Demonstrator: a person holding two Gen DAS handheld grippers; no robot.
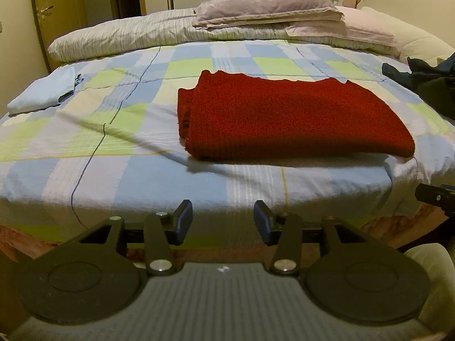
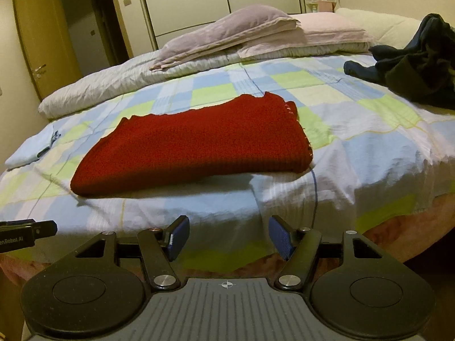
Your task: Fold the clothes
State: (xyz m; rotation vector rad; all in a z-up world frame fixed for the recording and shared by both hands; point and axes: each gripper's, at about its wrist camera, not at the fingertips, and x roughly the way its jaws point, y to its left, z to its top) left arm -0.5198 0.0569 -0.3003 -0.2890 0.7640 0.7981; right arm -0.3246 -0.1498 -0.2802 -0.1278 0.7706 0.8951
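- My left gripper (image 1: 222, 221) sits low in the left wrist view, blue pads parted with only bedsheet showing between them, nothing held
- My right gripper (image 2: 229, 238) is much the same at the bottom of the right wrist view, pads spread a bit wider, empty too
- The red knit sweater (image 1: 284, 116) lies folded on the checked bed cover (image 1: 113, 147), centre of the frame and a little to the right, well apart from both grippers
- In the right wrist view it fills the middle left, a thick slab with its rolled fold edge facing me
- It reads as a chunky, ribbed knit: soft and floppy, with some weight, and grippy rather than slippery; I'd expect it to sag and slide apart if lifted by one layer
- If it needs another fold or a move, I'd take it at the two near corners of the stack, pinching all layers together, one gripper per end
- A pale blue folded piece (image 1: 42, 93) rests at the left edge of the frame, looking finished
- The dark clothes heap (image 2: 412, 68) at the upper right of the right wrist view looks unfolded, likely next; loose fabric, so I'd hunt for a hem or shoulder seam
- Pillows and folded lilac sheets (image 1: 270, 8) sit across the top, out of my way
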